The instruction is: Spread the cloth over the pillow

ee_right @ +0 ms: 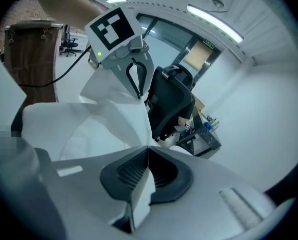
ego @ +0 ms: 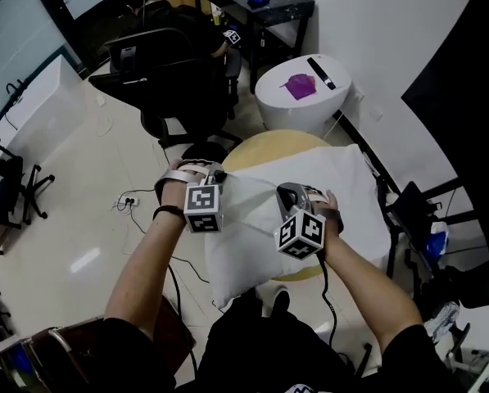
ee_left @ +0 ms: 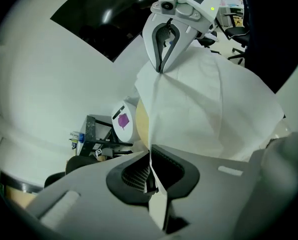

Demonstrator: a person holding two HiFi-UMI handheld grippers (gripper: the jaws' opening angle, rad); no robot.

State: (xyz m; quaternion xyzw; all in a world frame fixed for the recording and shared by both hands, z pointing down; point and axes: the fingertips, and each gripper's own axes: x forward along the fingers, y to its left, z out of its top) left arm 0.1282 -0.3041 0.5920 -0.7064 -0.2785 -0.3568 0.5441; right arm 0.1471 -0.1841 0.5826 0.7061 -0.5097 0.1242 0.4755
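Observation:
A white cloth (ego: 248, 199) hangs stretched between my two grippers above a white pillow (ego: 346, 191). The pillow lies on a round yellow table (ego: 269, 144). In the head view my left gripper (ego: 218, 173) pinches the cloth's left edge and my right gripper (ego: 288, 191) pinches its right edge. The left gripper view shows my left gripper (ee_left: 151, 170) shut on a fold of the cloth (ee_left: 208, 109), with the right gripper (ee_left: 161, 66) opposite. In the right gripper view my right gripper (ee_right: 148, 153) is shut on the cloth (ee_right: 114, 119), facing the left gripper (ee_right: 139, 93). Cloth and pillow are both white and hard to tell apart.
A white round stand (ego: 303, 97) carrying a purple object and a black remote stands beyond the table. Black office chairs (ego: 174, 64) and a black desk (ego: 256, 6) are further back. Cables and a power strip (ego: 129, 201) lie on the floor at left. A black rack (ego: 424, 211) is at right.

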